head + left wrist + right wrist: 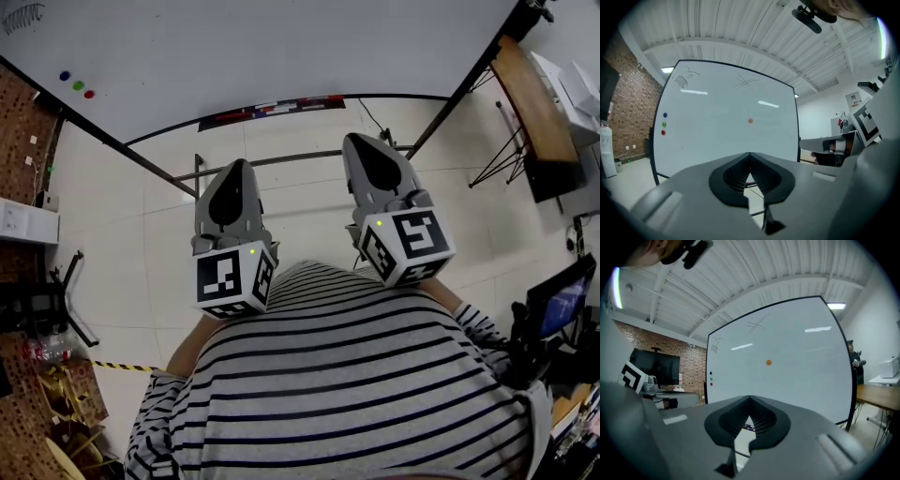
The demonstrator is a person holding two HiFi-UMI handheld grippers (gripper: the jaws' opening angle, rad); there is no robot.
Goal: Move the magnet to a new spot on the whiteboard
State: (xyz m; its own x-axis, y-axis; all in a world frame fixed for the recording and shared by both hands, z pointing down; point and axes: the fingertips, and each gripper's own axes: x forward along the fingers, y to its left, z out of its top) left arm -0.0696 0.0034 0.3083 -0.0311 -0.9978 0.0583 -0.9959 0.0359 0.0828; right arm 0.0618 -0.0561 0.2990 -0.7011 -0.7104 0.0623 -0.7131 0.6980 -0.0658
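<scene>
Large whiteboard point(281, 47) on a stand. Well short of it, the left gripper point(750, 157) and right gripper point(750, 400) point toward it, jaws together and empty, seemingly before any reach. A small orange magnet point(768, 362) sits near the whiteboard's centre, three coloured magnets point(77, 84) at its left edge, nothing between grippers and whiteboard

A brick wall point(633, 117) stands on the left, with a pale tiled floor point(141, 244), a ribbed white ceiling point(740, 28) with strip lights point(836, 306), and a wooden table point(530, 94) at the right.
</scene>
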